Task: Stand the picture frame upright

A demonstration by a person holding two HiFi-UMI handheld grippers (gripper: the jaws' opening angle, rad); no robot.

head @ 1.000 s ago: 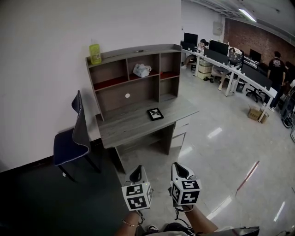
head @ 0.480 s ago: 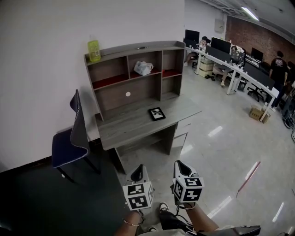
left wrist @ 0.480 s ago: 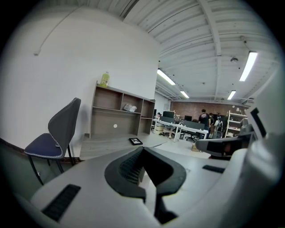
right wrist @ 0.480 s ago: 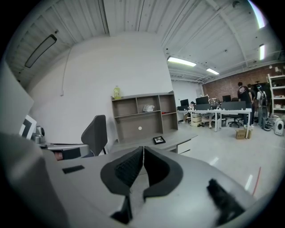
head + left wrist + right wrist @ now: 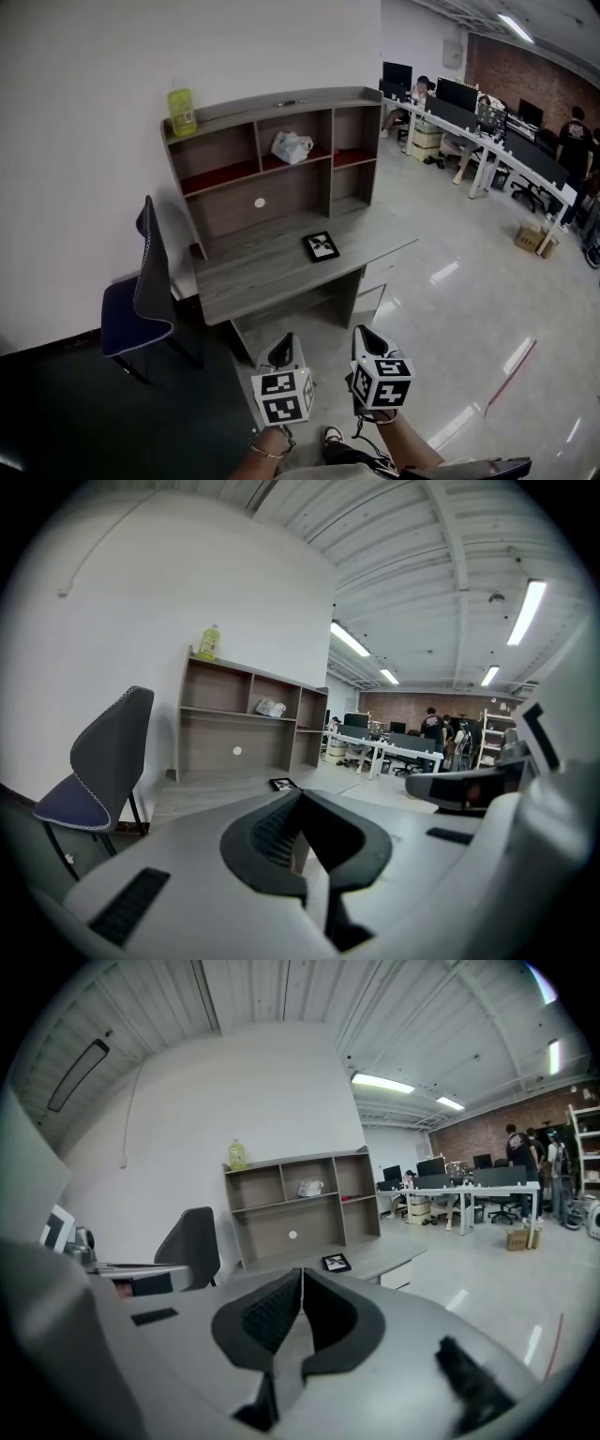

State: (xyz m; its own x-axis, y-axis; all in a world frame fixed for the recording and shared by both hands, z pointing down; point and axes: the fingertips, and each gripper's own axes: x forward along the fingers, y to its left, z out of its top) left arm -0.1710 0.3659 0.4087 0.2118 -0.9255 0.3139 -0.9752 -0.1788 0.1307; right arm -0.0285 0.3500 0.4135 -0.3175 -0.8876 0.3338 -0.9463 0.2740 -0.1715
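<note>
Frame [image 5: 321, 246] flat on desk [image 5: 253, 270].

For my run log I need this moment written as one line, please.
picture frame: flat on desk | left gripper: shut, empty | right gripper: shut, empty | both: short of desk

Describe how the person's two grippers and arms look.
The left gripper and right gripper each have a light grey body, dark ribbed pads that taper to a point, and a white cube with black square markers. No cables show. The forearms are without sleeves; a thin bracelet circles the left wrist.
</note>
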